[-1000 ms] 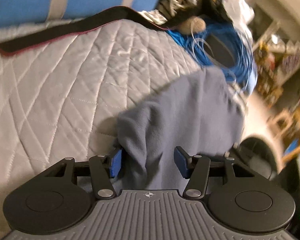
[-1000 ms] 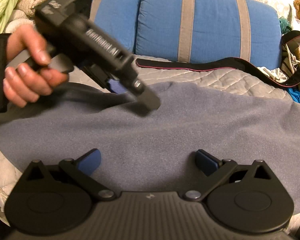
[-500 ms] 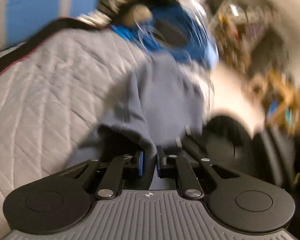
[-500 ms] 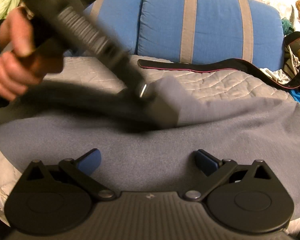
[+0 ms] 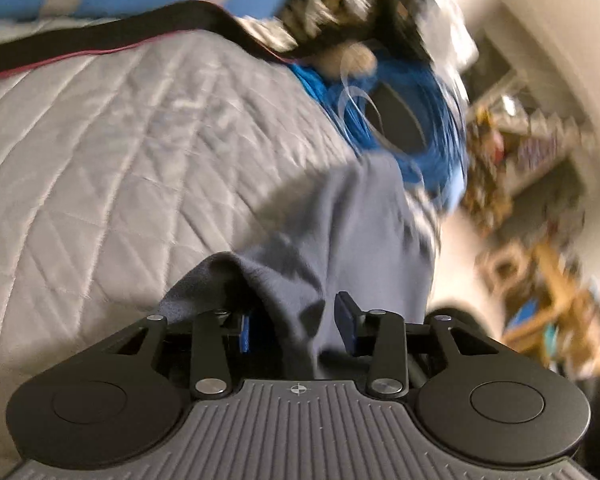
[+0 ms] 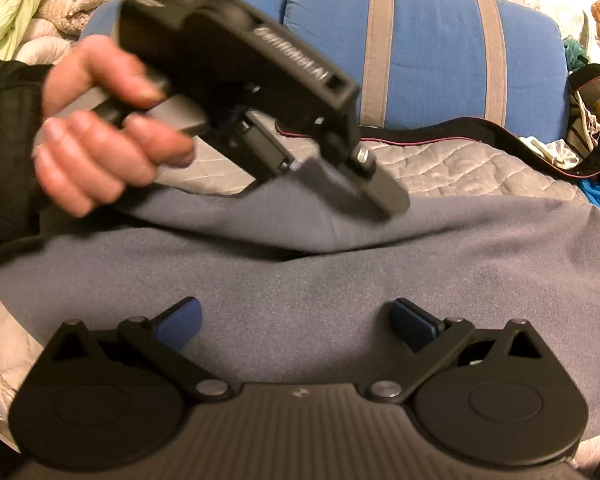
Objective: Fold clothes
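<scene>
Quilted grey bedspread (image 6: 440, 168) carries grey fleece garment (image 6: 340, 272); left gripper (image 5: 296, 326) narrow, fleece fold between pads, grip uncertain; right gripper (image 6: 296, 322) wide, above fleece

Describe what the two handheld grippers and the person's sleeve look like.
Both grippers are black with a ribbed grey front plate, round side discs, silver pivot screws and blue finger pads. The left gripper has a boxy black body with white lettering and a grey handle. The sleeve is black.

Grey fleece garment (image 6: 340, 280), edge lifted
</scene>
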`<state>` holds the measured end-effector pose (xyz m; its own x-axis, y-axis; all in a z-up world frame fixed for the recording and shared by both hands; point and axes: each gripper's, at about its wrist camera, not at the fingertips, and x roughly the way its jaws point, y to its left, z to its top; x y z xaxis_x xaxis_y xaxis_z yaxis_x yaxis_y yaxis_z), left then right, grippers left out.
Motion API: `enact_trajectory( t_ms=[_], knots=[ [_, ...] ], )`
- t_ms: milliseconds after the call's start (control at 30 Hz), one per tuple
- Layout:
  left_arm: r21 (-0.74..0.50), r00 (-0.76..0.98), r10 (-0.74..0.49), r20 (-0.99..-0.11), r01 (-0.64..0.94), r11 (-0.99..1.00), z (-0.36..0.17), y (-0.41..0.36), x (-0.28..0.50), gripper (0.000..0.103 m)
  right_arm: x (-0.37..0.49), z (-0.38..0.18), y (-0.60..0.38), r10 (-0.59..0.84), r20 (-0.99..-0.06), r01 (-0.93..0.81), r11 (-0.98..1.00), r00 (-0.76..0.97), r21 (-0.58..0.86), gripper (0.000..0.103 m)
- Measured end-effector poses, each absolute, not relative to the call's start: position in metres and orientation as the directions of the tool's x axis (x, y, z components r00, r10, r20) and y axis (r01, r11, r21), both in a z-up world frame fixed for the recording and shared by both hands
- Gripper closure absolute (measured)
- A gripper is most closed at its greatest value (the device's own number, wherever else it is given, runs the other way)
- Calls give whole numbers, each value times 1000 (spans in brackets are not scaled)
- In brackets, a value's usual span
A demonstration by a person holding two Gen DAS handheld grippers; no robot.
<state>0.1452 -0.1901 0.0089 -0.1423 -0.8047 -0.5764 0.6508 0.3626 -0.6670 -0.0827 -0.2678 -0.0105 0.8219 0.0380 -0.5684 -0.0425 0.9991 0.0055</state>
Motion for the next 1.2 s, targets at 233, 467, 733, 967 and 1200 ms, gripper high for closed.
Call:
enact_trajectory(
  t_ms=[233, 467, 733, 967, 1200],
  knots=[
    [-746, -8, -854, -521, 491, 451, 12, -179, 197, 97, -86, -12, -267, 33, -563, -29, 999, 826, 16, 0],
    [-696, 12, -787, -617, 458, 553, -2, -196, 219, 98, -90, -13, -267, 34, -558, -27, 999, 829, 21, 1],
    [-671, 2, -753, -658, 451, 588, -20, -197, 222, 98, -93, -10, -268, 28, -554, -21, 1000, 832, 19, 1],
    [-681, -11, -758, -652, 448, 579, -22, -194, 219, 97, -91, 16, -301, -17, -427, 16, 1000, 904, -6, 11],
    [-684, -5, -759, -651, 436, 585, -21, -193, 218, 97, -53, 4, -398, -179, -584, 321, 935, 792, 149, 71]
  ],
)
